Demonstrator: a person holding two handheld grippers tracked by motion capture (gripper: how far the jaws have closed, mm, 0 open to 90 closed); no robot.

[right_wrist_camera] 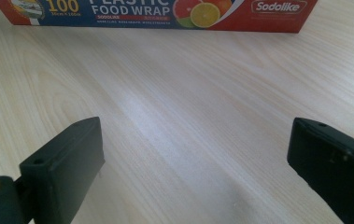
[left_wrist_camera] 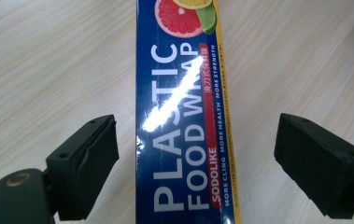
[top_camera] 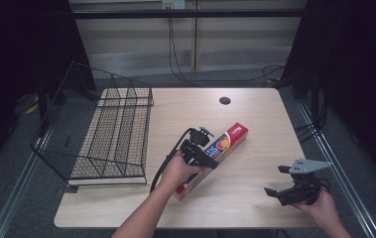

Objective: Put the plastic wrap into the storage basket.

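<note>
Right gripper (top_camera: 280, 181) sits nearest, at the near right of the table (top_camera: 255, 129), held low in the person's right hand (top_camera: 322, 206). Jaws spread wide, nothing between them, bare wood under them in the right gripper view.

Left gripper (top_camera: 209, 163) is further in, near table centre, held in the left hand (top_camera: 175, 171). Jaws apart, straddling the plastic food wrap box (top_camera: 215, 153). In the left gripper view the box (left_wrist_camera: 184, 121) runs lengthwise between the two pads; a gap shows on both sides, wider on one, no contact visible.

Box lies flat on the table, diagonal, near end by the left hand, red far end pointing up-right.

Beyond, on the left: wire basket (top_camera: 111, 134), empty, well apart from the box. Small dark hole (top_camera: 224, 100) near the far edge.
</note>
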